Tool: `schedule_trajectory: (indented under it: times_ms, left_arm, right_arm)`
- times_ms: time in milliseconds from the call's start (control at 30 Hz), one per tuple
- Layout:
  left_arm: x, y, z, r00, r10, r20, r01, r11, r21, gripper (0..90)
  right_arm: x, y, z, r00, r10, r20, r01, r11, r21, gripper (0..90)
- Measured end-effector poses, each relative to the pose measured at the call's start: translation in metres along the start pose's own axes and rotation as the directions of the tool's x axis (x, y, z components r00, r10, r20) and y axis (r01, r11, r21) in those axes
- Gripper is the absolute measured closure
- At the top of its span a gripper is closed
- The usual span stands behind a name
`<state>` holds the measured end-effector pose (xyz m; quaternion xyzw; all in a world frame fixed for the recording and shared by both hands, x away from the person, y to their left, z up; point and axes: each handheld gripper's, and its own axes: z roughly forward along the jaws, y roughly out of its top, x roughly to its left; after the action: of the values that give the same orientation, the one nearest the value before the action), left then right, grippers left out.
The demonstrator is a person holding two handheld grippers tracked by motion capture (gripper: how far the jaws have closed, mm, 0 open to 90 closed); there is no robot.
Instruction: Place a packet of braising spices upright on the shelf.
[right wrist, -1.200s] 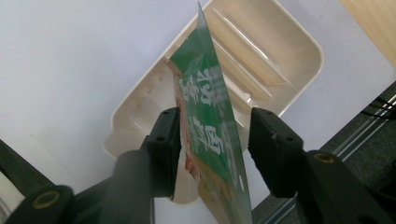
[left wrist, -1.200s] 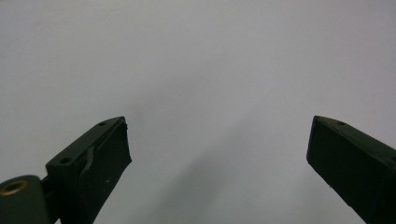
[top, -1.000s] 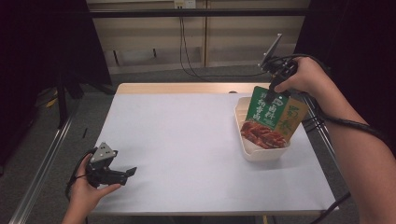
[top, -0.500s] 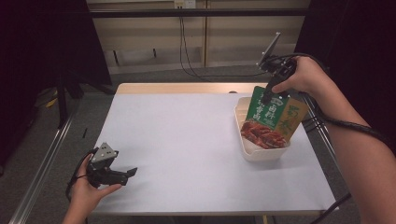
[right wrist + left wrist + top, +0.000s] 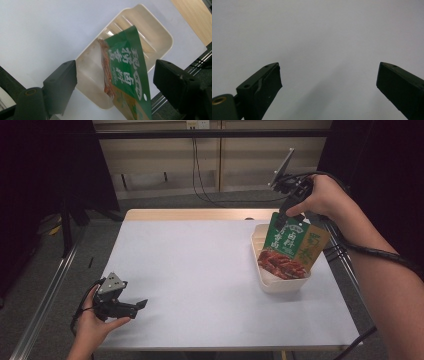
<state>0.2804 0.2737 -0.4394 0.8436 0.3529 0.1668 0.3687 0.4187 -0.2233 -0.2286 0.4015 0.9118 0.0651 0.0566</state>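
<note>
Green sauce packet [image 5: 292, 245] standing in cream tray [image 5: 280, 284], right tongs [image 5: 115, 75] just released, left tongs [image 5: 329, 80] spread, empty.

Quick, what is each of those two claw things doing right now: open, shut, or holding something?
Left gripper: open, nothing between its jaws.
Right gripper: jaws have just been opening; the green pouch stands between them over the white tray, pads clear of it.

Glossy foil pouch [image 5: 291, 247] in smooth matt plastic tray [image 5: 280, 284], matt white table [image 5: 200, 270] w/ wood edge.
</note>
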Motion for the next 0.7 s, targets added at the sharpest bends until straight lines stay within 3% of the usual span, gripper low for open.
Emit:
schedule_trajectory:
  times_ms: [367,700]
  left_arm:
    - [-0.002,0.000,0.001,1.0000,0.000,0.006,0.000,1.0000,-0.005,5.6]
    - [-0.001,0.000,0.000,1.0000,-0.004,0.007,0.005,1.0000,-0.006,5.5]
  right_arm:
    - [0.018,0.013,-0.008,0.9994,-0.029,-0.016,0.029,0.9994,-0.018,18.5]
    - [0.035,0.022,0.008,0.9945,-0.091,-0.050,0.090,0.9953,-0.036,17.6]
